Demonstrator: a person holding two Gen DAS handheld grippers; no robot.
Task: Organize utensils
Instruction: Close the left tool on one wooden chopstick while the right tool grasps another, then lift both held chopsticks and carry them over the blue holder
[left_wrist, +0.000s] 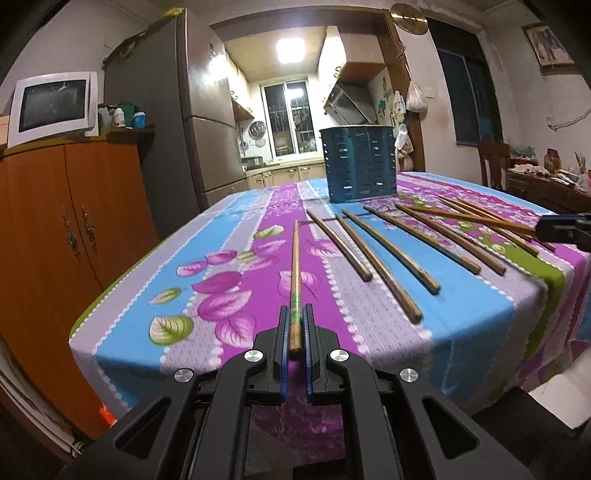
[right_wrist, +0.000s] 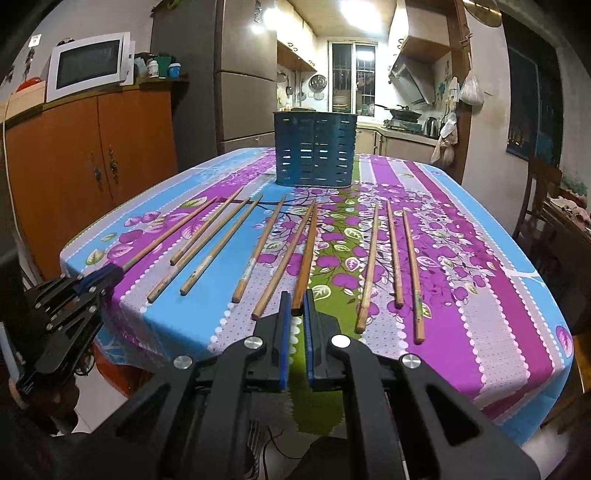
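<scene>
Wooden chopstick (left_wrist: 295, 280) between left gripper (left_wrist: 295, 325) pads

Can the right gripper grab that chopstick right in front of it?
Probably yes. The right gripper already has its fingers on either side of the near end of the dark chopstick, and nothing lies in between. They look slightly apart, so closing should catch it.

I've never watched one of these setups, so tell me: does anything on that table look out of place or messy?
Only the chopsticks: they lie loose and fanned at different angles across the tablecloth, none visibly in the blue holder, which stands upright. The left gripper is closed on one chopstick. Nothing looks spilled or broken.
</scene>
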